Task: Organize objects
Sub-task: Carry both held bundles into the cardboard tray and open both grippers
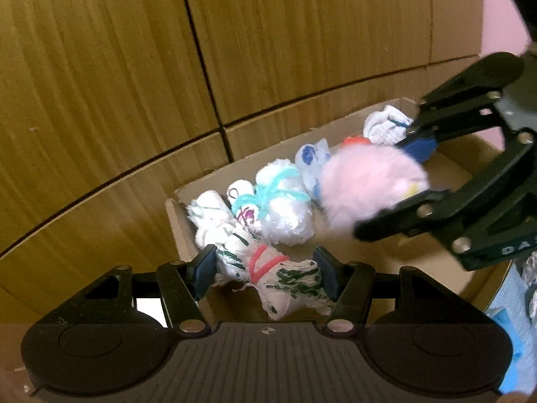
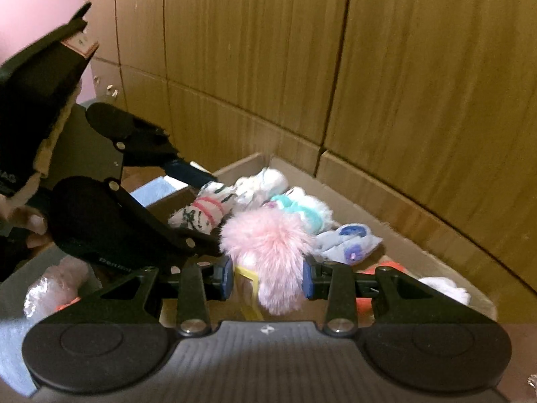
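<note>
Both hands are over the cardboard box [image 1: 386, 255] now. The left hand-held gripper [image 1: 265, 273] is clamped on a white rolled bundle [image 1: 268, 268] with green marks and a red band, hanging above the box's near left corner. The right hand-held gripper [image 2: 268, 277] squeezes a pink fluffy bundle [image 2: 268, 248] with a yellow band, over the middle of the box. Along the far wall sits a row of tied rolls, among them one with a teal band [image 1: 282, 201]. These look light, soft and squashy, nothing fragile; best gripped across the banded middle, where the roll is firmest and won't unravel.
</note>
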